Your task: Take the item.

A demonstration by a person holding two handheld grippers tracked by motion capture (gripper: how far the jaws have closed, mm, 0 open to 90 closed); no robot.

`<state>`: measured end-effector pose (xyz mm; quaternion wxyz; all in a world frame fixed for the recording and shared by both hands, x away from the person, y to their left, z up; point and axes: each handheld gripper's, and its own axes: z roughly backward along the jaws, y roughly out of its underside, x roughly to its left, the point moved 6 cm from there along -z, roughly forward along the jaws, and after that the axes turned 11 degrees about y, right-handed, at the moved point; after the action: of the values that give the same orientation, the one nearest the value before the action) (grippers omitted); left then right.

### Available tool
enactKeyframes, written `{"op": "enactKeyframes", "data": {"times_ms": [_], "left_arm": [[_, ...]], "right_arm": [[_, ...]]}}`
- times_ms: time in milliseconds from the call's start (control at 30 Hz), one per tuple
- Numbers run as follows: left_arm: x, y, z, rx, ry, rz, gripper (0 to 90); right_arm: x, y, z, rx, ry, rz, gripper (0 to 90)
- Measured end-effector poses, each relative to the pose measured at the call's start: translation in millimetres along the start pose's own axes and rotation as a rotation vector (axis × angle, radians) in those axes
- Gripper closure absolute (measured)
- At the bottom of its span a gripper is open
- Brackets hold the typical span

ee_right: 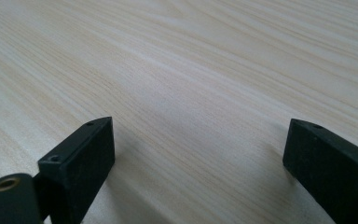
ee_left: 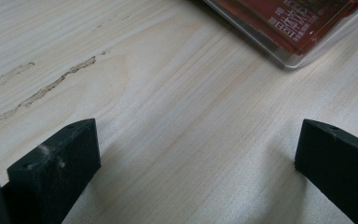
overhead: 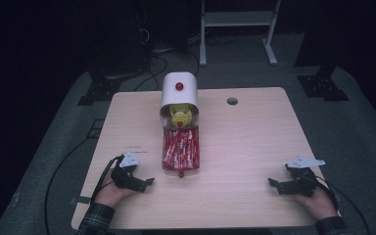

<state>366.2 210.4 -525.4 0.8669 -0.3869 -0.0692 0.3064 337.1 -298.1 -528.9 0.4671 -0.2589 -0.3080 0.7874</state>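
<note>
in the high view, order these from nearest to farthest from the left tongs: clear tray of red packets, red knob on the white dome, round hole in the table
From the left tongs:
1. Clear tray of red packets, just up and to their right, mid-table.
2. Red knob on the white dome-shaped container, beyond the tray at the far edge.
3. Round hole in the wooden tabletop, far side, right of the dome.

A clear box of red packets (overhead: pixel 180 149) lies between left hand-held gripper (overhead: pixel 147 182) and right hand-held gripper (overhead: pixel 273 183).

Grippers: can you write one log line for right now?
left gripper: open, empty | right gripper: open, empty | clear box of red packets: untouched
</note>
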Motion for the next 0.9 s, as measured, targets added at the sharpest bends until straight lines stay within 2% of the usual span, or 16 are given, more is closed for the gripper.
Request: {"op": "enactKeyframes", "data": {"times_ms": [333, 467, 600, 900], "left_arm": [[-0.4, -2.2, -0.4, 0.025, -0.003, 0.013, 0.0], [-0.9, -4.0, 0.7, 0.015, 0.005, 0.026, 0.0], [-3.0, -10.9, 4.1, -0.003, 0.003, 0.015, 0.0], [-7.4, -21.1, 8.2, -0.030, 0.025, 0.028, 0.0]], "right_arm": [[-0.2, 0.0, 0.0, -0.001, 0.001, 0.002, 7.9], [-0.1, 0.0, 0.0, -0.002, 0.000, 0.002, 7.8], [0.0, 0.0, 0.1, -0.002, -0.001, 0.003, 7.8], [0.0, 0.1, 0.1, -0.001, -0.001, 0.002, 7.8]]}}
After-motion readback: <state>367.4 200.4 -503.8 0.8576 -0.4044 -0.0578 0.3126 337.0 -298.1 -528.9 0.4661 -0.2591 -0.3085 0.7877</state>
